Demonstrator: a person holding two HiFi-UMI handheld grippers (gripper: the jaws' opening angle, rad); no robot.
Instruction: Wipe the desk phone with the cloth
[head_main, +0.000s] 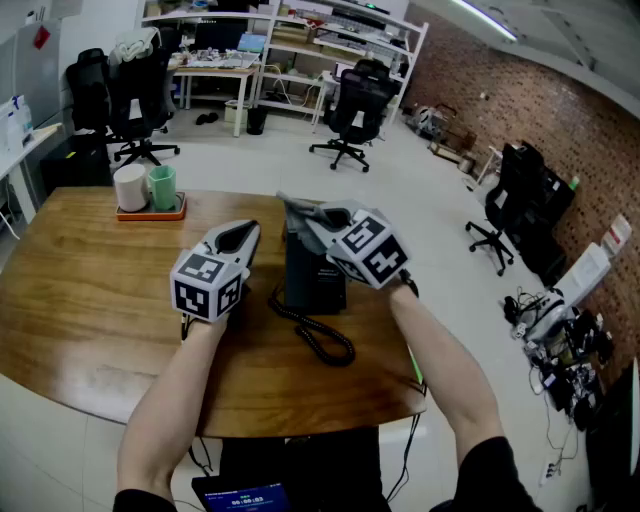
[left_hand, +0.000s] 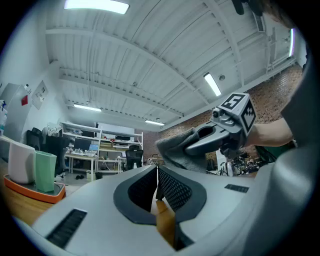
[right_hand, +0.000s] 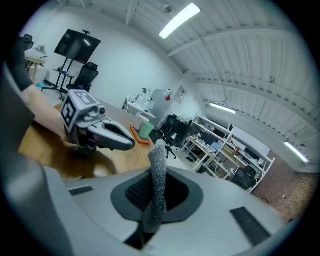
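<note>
right gripper (right_hand: 154, 202) clamps the cloth (right_hand: 159, 172): soft, limp, best pinched on a fold. desk phone (head_main: 315, 272) sits just under its tip; looks light, likely slides. left gripper (left_hand: 157, 186) beside it, jaws together, empty; could brace the base.

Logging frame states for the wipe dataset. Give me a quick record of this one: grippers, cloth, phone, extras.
desk phone: black, on table, coiled cord at near side
cloth: grey, over desk phone's far end; contact unclear
right gripper: shut on cloth
left gripper: shut, empty, left of desk phone
tray: white cup, green cup, table's far left
</note>
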